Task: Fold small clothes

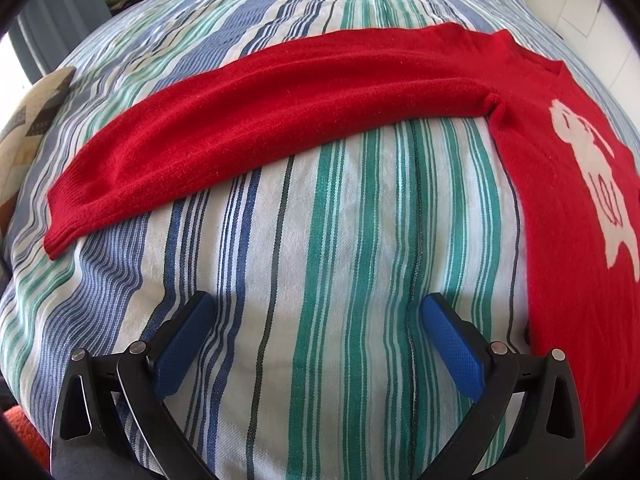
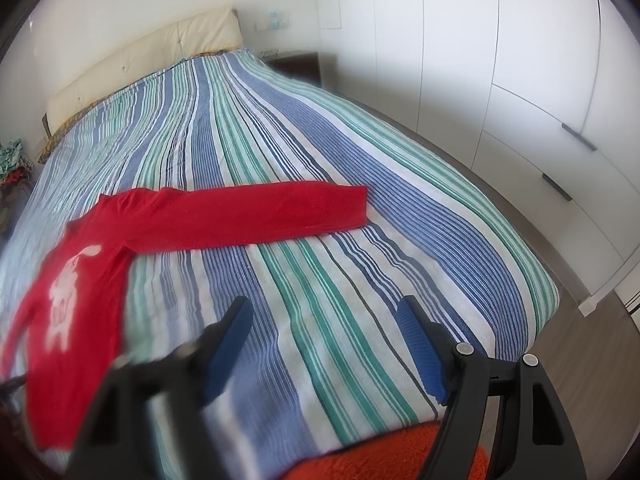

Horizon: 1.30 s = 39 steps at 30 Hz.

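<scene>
A small red sweater (image 1: 560, 184) with a white animal figure lies flat on the striped bedspread (image 1: 320, 240). One sleeve (image 1: 248, 116) stretches out to the left in the left wrist view. My left gripper (image 1: 318, 304) is open and empty, low over the bedspread, below that sleeve and left of the sweater's body. In the right wrist view the sweater (image 2: 76, 280) lies at the left with its other sleeve (image 2: 272, 210) stretched to the right. My right gripper (image 2: 324, 308) is open and empty, above the bedspread (image 2: 360, 240) on the near side of that sleeve.
A cream headboard (image 2: 140, 60) stands at the far end of the bed. White wardrobe doors (image 2: 500, 80) line the right wall. An orange fuzzy fabric (image 2: 380, 452) lies at the near bed edge. A pile of clothes (image 2: 14, 164) sits at far left.
</scene>
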Available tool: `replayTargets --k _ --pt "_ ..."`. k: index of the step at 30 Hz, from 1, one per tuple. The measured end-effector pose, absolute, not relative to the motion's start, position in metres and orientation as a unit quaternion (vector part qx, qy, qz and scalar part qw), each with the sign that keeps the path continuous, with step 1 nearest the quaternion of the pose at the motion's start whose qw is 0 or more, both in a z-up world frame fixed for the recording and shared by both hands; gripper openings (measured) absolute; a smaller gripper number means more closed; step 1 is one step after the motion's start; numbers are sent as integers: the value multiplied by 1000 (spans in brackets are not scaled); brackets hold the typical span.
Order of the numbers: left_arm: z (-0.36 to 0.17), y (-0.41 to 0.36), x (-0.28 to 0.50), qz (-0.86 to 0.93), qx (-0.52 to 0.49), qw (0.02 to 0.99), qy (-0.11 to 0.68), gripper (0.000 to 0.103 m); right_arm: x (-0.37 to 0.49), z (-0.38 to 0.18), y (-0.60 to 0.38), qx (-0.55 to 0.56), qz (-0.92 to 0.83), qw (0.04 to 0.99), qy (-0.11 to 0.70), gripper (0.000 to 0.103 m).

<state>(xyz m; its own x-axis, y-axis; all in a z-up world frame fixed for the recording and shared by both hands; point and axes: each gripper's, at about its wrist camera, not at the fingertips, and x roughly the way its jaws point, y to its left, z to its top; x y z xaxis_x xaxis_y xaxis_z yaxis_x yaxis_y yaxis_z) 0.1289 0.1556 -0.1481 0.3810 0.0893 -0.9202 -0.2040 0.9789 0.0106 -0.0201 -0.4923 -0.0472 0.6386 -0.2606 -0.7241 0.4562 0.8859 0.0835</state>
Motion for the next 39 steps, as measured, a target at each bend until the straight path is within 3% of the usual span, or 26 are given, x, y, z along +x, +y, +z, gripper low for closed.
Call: replayTargets --k 39 --pt "-149 151 122 91 -48 835 541 103 -19 -44 -484 127 -196 898 374 74"
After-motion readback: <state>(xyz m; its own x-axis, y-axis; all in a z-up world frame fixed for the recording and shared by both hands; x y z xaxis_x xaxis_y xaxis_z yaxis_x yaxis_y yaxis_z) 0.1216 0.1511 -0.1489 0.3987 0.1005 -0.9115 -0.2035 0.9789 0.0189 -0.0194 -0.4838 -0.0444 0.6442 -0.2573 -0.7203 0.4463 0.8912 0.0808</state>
